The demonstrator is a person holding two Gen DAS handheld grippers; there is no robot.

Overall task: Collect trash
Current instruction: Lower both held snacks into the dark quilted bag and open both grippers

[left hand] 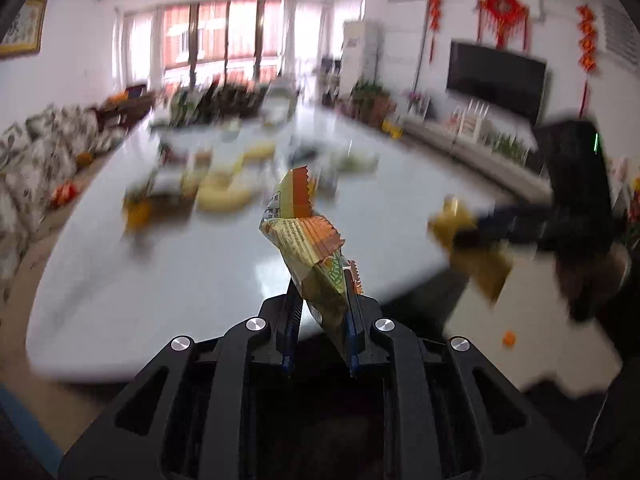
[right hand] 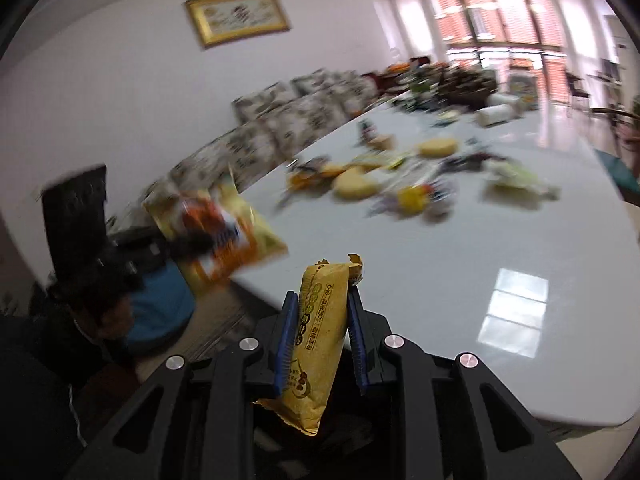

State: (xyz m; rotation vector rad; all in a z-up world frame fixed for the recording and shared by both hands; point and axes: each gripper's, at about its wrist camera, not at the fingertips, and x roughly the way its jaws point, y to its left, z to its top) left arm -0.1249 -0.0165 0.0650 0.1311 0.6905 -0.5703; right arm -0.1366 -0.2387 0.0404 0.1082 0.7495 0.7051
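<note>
My left gripper [left hand: 322, 300] is shut on a crumpled orange and green snack wrapper [left hand: 306, 236] and holds it above the near end of the white table [left hand: 160, 280]. My right gripper [right hand: 322, 312] is shut on a yellow snack bar wrapper [right hand: 320, 332], held upright above the table's near edge [right hand: 480, 360]. Each gripper shows blurred in the other's view: the right one with its yellow wrapper [left hand: 476, 248] at the table's right edge, the left one with its wrapper [right hand: 218, 228] at the left edge. More wrappers and round yellow cakes [right hand: 356, 184] lie in a blurred pile mid-table.
A floral sofa [left hand: 44, 160] runs along the table's left side. A TV [left hand: 496, 76] and low cabinet stand at the right. Plants and clutter [right hand: 460, 84] crowd the table's far end. A small orange scrap [left hand: 509, 338] lies on the floor. A blue object [right hand: 160, 308] sits below the table's near corner.
</note>
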